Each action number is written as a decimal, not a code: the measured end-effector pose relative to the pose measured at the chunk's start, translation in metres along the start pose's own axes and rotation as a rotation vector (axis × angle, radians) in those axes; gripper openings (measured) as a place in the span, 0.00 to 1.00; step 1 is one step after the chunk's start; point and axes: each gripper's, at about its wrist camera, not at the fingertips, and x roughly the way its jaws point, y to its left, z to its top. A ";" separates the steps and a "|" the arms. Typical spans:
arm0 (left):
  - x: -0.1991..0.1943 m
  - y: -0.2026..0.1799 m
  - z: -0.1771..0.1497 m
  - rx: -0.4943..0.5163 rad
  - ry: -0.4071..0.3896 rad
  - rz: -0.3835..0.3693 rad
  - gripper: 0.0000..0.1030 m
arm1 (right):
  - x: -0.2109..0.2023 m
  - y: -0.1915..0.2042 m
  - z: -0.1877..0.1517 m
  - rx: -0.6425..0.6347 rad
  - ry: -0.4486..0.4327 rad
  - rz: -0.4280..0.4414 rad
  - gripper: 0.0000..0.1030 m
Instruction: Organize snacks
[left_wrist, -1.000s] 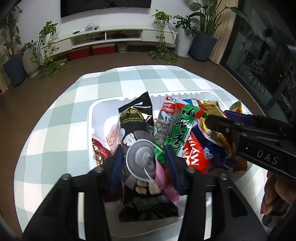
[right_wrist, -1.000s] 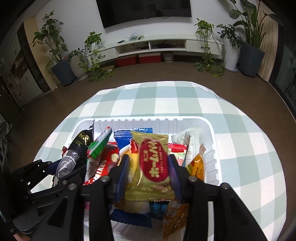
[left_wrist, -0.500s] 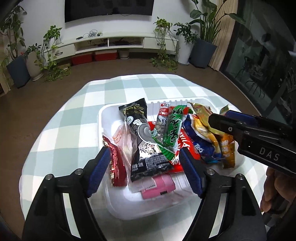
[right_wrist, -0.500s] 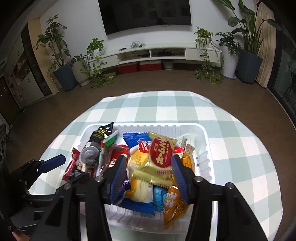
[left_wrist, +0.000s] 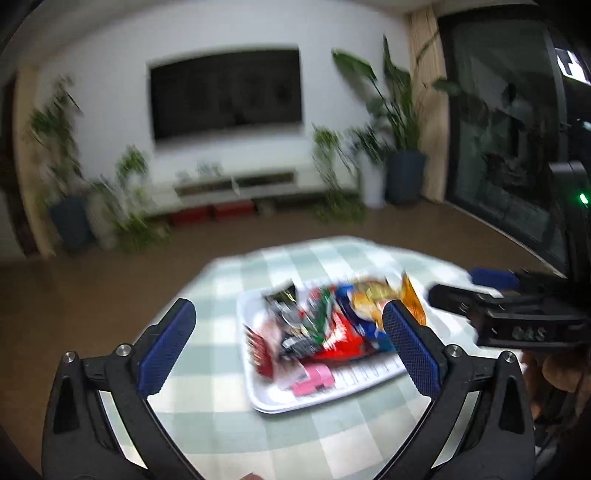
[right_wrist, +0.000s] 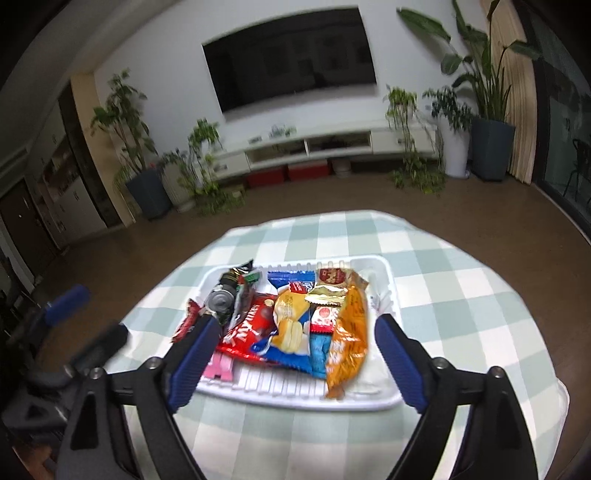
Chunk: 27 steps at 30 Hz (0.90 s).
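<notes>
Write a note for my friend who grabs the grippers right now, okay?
Left hand-held gripper: jaws just opened wide, nothing between them.
Right hand-held gripper: jaws just opened too, holding nothing.
Snacks: all packets, such as the long orange packet and the red packet, lie in the white plastic tray on the green checked tablecloth.
Done: snacks gathered in the tray.
Left: no loose snacks visible; maybe tidy them.

The tray (right_wrist: 391, 295) looks like smooth white plastic with a ribbed wall, and the snack packets (right_wrist: 295, 321) in it are glossy foil and film that catch the light. The tablecloth (right_wrist: 461, 306) under it is soft matt checked cloth. The right gripper (right_wrist: 295, 354) has matt black plastic arms with rough, dotted blue pads (right_wrist: 399, 362) and small shiny metal screws.
</notes>
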 end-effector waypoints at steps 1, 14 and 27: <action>-0.016 -0.004 0.000 -0.003 -0.035 0.036 1.00 | -0.011 -0.001 -0.003 0.005 -0.026 0.001 0.91; -0.148 -0.040 -0.034 -0.078 -0.033 0.166 1.00 | -0.187 0.013 -0.022 -0.032 -0.420 -0.030 1.00; -0.187 -0.066 -0.095 -0.140 0.200 0.086 1.00 | -0.204 0.012 -0.081 0.003 -0.148 -0.100 1.00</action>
